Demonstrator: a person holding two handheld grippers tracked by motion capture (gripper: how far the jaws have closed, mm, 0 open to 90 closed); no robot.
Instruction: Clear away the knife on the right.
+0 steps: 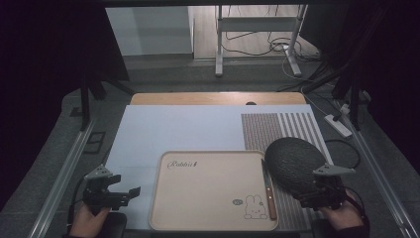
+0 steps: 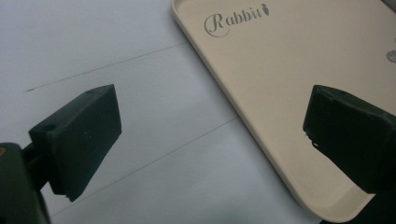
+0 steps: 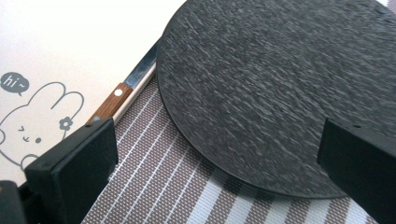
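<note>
Approaching the round dark plate (image 3: 280,93) on the striped mat (image 3: 163,186), the right gripper (image 1: 324,191) holds jaws released; next, close on its near rim. Left gripper (image 1: 116,193) idles, released, beside the tray (image 1: 208,225).

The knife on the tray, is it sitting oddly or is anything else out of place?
The knife lies along the tray right rim, its blade tip tucked beside or under the dark round board. Nothing spilled or damaged.

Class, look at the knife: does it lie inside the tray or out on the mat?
Inside. The knife lies flat along the right rim of the tray, its blade partly tucked under the edge of the dark round board.
</note>
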